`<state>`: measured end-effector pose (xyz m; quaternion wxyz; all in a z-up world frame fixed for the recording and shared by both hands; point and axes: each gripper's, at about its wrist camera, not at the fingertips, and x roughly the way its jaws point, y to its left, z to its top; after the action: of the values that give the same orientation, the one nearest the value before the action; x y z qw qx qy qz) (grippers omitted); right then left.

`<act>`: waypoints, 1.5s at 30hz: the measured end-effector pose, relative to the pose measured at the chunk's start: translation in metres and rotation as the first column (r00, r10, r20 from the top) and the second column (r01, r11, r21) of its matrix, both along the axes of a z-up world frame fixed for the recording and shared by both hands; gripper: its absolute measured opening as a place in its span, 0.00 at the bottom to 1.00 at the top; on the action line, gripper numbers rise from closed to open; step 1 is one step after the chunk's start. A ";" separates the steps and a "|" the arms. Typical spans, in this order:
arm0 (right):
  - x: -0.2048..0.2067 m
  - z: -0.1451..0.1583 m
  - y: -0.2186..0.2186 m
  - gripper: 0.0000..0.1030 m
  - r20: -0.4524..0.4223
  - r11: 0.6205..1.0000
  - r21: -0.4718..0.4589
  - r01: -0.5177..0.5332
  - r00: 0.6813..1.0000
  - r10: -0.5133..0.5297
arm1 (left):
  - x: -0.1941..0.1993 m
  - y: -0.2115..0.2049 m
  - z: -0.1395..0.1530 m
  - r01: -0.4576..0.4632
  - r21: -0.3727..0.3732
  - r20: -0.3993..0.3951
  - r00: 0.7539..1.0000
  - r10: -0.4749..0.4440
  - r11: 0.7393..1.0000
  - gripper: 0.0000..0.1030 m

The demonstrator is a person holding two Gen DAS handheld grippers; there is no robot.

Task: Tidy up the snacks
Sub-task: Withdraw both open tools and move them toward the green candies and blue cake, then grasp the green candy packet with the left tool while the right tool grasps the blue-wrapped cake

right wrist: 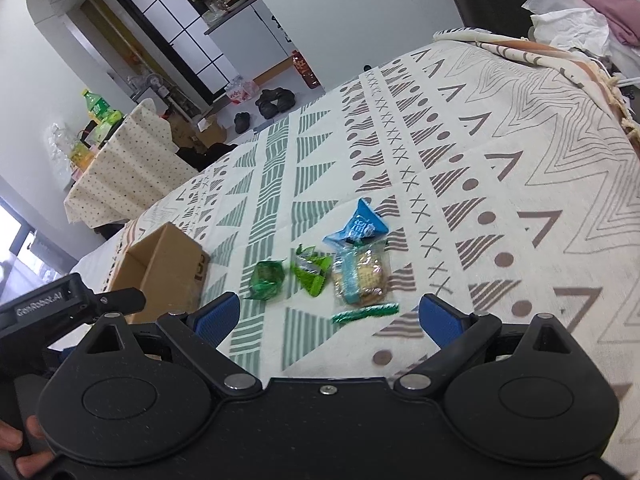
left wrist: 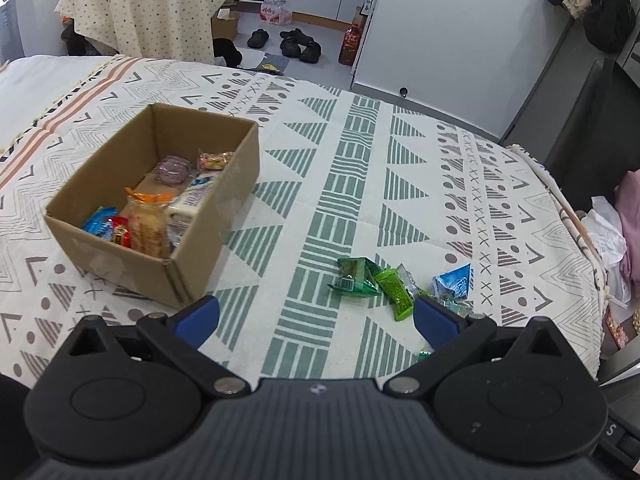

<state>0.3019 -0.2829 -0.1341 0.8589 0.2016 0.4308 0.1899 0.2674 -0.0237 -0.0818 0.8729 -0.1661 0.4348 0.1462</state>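
Grippers, left (left wrist: 316, 316) and right (right wrist: 328, 316), gape empty above snacks (right wrist: 362, 276); "GenRobot.AI" label (right wrist: 38, 307) legible beside cardboard box (right wrist: 160, 268).

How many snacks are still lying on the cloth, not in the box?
5: dark green packet, bright green packet, clear cracker bag, blue triangular pouch, thin green strip. Others may hide.

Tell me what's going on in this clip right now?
A person with two handheld grippers is sorting snacks into a cardboard box on a patterned tablecloth. The box already holds several packets. A few are still loose: a dark green packet, a bright green packet, a blue packet and a clear cracker pack. The left gripper and right gripper are both open and empty.
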 end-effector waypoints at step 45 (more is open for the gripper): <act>0.070 -0.073 0.016 0.47 -0.091 0.992 -0.027 -0.121 0.989 0.118 | 0.093 -0.055 -0.113 -0.178 -0.226 -0.067 0.984 0.167 0.958 0.61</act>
<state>0.3715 -0.2667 -0.2072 0.8290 0.1699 0.4831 0.2249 0.3600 -0.0792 -0.1950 0.8210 -0.3004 0.4532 0.1741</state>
